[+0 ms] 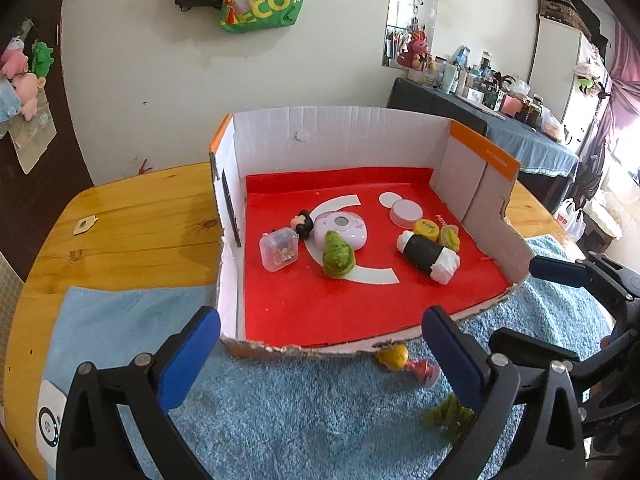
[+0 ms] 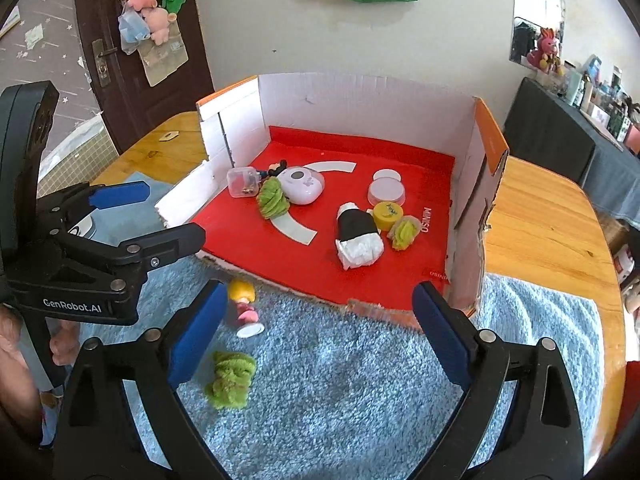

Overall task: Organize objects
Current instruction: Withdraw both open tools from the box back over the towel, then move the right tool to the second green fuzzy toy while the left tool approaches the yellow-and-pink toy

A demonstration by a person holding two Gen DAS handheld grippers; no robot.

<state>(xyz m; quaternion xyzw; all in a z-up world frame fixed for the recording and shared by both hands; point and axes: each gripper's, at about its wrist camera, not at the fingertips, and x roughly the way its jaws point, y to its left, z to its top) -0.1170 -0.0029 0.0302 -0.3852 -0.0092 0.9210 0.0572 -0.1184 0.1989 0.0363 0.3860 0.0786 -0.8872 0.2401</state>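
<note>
Both tongs spread wide, nothing between the pads: left tongs [image 1: 320, 344] low in the left wrist view, right tongs [image 2: 316, 336] low in the right wrist view.

Items already stowed in the open-fronted box [image 1: 344, 136], centre of both views: clear case [image 1: 279, 249], white camera toy [image 1: 340, 227], green plush [image 1: 338, 255], sushi roll plush [image 1: 428, 257], yellow cap [image 1: 427, 227], white lid [image 1: 406, 211].

Items outstanding, on the blue towel [image 2: 340, 380] just outside the box's torn front edge: small figurine [image 2: 244, 308], lying on its side at lower left of the right wrist view, and green fuzzy piece [image 2: 231, 380] below it, near the left pad.

Recommended procedure:
- Take one item at a time; figurine first, being nearest the box.
- Approach from above, pads either side of the narrow body rather than the round head, which probably slips.
- Close gently; lift clear of the towel pile and the front lip.
- Set down on bare red floor at lower centre of the box, apart from stowed items.
- For the fuzzy piece, pinch deep; loose fibres compress.
</note>
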